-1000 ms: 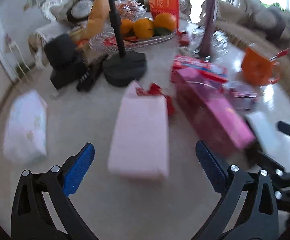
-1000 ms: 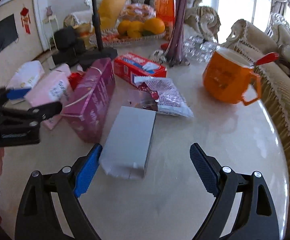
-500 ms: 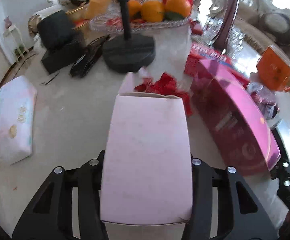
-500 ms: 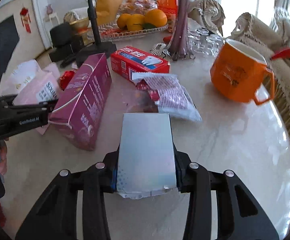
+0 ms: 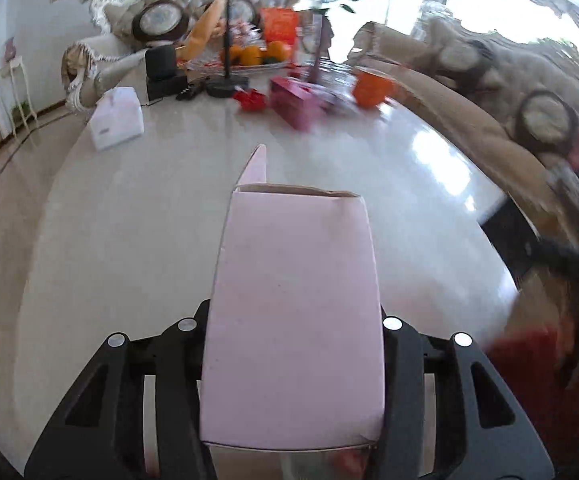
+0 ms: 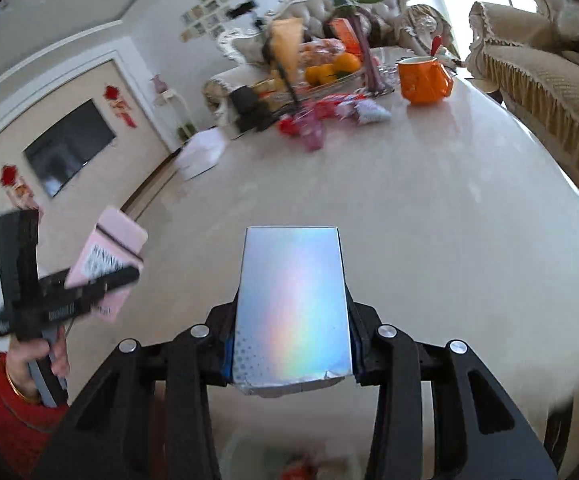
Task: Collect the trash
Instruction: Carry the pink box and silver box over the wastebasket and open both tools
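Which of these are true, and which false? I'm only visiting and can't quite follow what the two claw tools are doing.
1. The left gripper holds a pink box. True.
2. The right gripper is empty. False: it is shut on a shiny silver box.
3. The orange mug stands on the table. True.
4. Both boxes lie flat on the table. False: each is clamped between a gripper's fingers and held over the near part of the table.
5. A dark red box is on the table near the mug. True.
6. The pink box's far end is sealed. False: its flap sticks up, open.
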Action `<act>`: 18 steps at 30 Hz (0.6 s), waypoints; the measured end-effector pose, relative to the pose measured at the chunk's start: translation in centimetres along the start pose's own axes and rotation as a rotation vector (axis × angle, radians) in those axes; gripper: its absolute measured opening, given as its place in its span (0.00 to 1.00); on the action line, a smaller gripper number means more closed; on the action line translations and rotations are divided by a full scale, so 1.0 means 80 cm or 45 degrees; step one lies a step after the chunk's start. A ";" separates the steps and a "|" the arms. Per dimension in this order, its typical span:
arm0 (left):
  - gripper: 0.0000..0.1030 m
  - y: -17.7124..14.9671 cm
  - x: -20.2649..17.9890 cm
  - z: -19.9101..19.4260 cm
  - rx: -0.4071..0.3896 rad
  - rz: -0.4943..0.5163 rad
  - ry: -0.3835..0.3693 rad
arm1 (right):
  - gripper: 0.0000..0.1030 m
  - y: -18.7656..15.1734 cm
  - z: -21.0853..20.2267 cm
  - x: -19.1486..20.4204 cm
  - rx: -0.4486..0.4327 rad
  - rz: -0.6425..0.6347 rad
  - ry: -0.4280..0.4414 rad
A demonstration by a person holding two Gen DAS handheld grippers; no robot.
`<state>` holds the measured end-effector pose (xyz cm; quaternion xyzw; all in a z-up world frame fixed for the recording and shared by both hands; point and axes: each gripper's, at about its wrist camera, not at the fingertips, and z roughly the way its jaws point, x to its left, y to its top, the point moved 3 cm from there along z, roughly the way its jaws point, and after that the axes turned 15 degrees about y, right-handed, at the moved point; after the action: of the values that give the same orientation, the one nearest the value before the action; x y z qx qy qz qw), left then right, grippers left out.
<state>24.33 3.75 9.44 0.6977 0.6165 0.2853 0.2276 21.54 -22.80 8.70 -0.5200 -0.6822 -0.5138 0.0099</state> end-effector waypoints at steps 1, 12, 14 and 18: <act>0.45 -0.027 -0.005 -0.022 0.001 0.003 -0.002 | 0.38 -0.022 -0.016 0.020 0.013 -0.003 0.018; 0.45 -0.292 -0.101 0.045 0.497 -0.008 -0.099 | 0.38 -0.242 0.078 0.025 0.488 0.091 -0.107; 0.45 -0.320 -0.113 0.093 0.586 -0.025 -0.069 | 0.38 -0.267 0.108 0.007 0.542 0.092 -0.157; 0.46 -0.355 -0.125 0.141 0.719 -0.041 -0.076 | 0.38 -0.307 0.150 -0.012 0.675 0.023 -0.241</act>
<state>10.49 -1.90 -19.01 0.7317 0.6756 0.0780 0.0470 10.56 -13.25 -14.48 -0.5511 -0.7860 -0.2664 0.0866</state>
